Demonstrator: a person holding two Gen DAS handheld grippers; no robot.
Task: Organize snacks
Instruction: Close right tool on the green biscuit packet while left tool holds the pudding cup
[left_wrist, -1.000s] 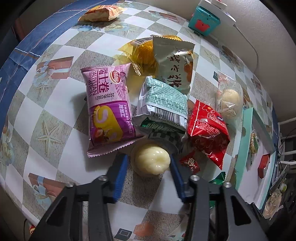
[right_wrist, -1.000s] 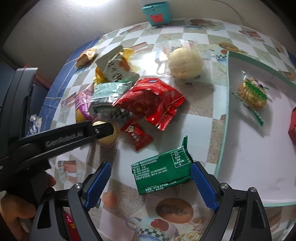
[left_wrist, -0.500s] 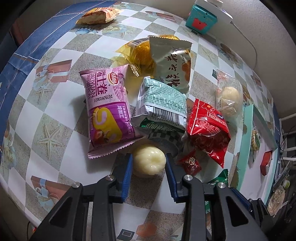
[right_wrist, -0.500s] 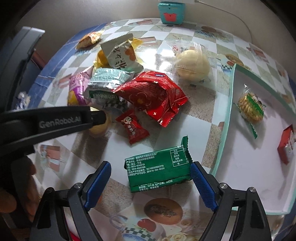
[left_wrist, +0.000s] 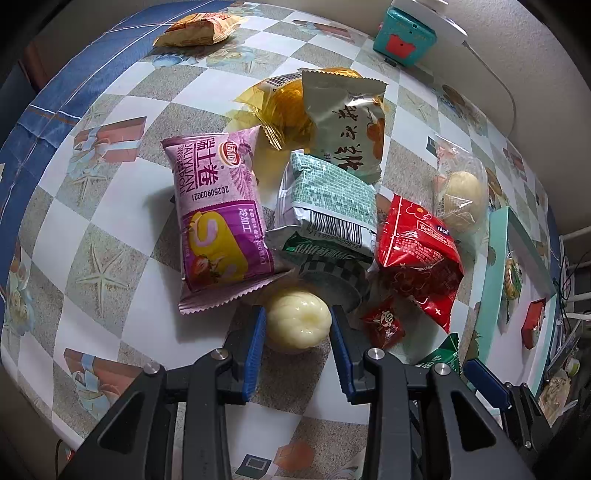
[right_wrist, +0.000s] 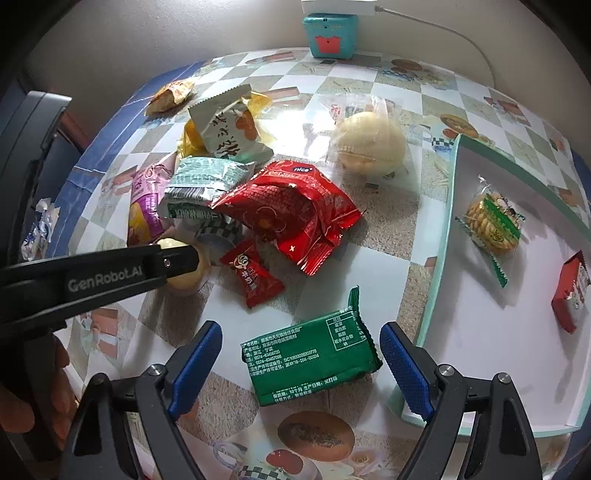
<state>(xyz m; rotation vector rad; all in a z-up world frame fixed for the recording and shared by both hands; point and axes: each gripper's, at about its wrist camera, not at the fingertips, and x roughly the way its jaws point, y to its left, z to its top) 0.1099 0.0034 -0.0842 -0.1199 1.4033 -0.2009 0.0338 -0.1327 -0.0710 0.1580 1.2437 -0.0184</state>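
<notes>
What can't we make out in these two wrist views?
- Checkered packet, left wrist view: mostly buried under the pale green packet; contents unreadable.
- Red packet in the tray, right wrist view: cut by the frame edge.
- Left gripper pads on the cream jelly cup: contact underneath hidden.

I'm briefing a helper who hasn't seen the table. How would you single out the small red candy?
Start at the snack pile on the checkered table. Just before the big crumpled red bag lies the small red candy, the smallest wrapper there, printed with a cartoon face.
</notes>
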